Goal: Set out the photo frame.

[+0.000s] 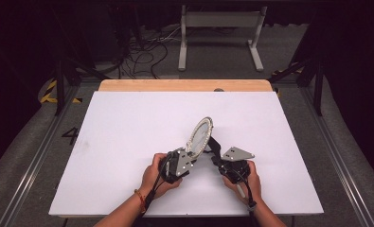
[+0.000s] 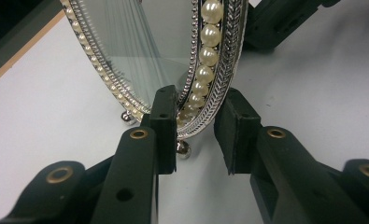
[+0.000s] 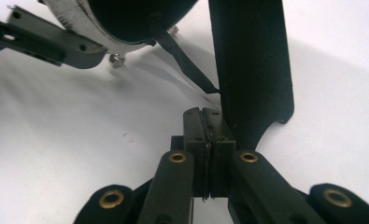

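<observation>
The oval pearl-rimmed picture frame [image 1: 201, 135] stands tilted on the white tabletop [image 1: 128, 127], a little nearer the person than the middle of it, between the two grippers. The left gripper [image 1: 188, 156] straddles the frame's lower rim: in the left gripper view one pad [image 2: 164, 126] lies against the glass side while the other pad [image 2: 236, 130] stands just clear of the silver edge, so the jaws are narrowed around the rim but not clamped. The right gripper [image 3: 209, 122] is pressed fully together beside the frame's black easel stand [image 3: 252, 70], behind the frame; whether it pinches the thin strap [image 3: 187, 60] that joins stand and back I cannot tell.

Judged from this, the stand is swung out and the frame's small ball feet [image 2: 184, 149] are on the table, so setting it upright looks nearly finished; what remains is letting go and checking that it balances.

Around the frame the tabletop is bare on all sides, its edges well apart, so both hands have free room to draw back toward the person.
</observation>
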Available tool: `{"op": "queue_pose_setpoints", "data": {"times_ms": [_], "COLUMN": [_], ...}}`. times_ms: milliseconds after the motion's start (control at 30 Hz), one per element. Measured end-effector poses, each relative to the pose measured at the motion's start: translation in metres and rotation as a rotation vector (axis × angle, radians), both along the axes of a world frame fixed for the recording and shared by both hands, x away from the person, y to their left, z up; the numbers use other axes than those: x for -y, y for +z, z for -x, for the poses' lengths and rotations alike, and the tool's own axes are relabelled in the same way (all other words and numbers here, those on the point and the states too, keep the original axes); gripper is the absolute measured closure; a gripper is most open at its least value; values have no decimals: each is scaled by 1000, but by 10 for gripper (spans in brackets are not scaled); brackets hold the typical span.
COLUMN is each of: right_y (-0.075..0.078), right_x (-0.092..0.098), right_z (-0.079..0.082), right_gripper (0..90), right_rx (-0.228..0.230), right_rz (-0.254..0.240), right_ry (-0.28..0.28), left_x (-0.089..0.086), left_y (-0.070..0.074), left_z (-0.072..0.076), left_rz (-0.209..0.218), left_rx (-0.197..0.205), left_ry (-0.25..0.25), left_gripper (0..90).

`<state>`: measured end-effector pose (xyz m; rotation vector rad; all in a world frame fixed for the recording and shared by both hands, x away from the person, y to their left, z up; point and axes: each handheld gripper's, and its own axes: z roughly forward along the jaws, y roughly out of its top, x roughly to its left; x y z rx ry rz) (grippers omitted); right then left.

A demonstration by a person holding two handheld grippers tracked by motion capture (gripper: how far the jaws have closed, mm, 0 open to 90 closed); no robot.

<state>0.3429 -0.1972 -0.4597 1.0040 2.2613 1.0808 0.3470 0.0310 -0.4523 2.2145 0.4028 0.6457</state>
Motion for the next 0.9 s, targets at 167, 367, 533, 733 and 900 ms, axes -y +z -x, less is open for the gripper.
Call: {"op": "queue_pose_setpoints", "data": {"times_ms": [167, 367, 533, 733, 900], "right_y": [-1, -1, 0, 0, 0], "right_x": [4, 8, 11, 14, 15], "right_z": [-4, -7, -11, -13, -16], "right_gripper": [889, 888, 887, 887, 894], "right_rx": [-3, -3, -7, -10, -10], "right_rz": [-4, -9, -17, -20, -13], "right_ry": [-21, -38, -52, -56, -65], "left_x": [3, 5, 7, 9, 13], "left_y": [1, 2, 3, 4, 5], "left_z": [2, 3, 2, 1, -1], "left_rz": [32, 61, 67, 70, 74], "left_rx": [-25, -45, -54, -66, -68], "left_ry": [-23, -51, -70, -89, -98], "left_gripper": [687, 692, 670, 658, 666]}}
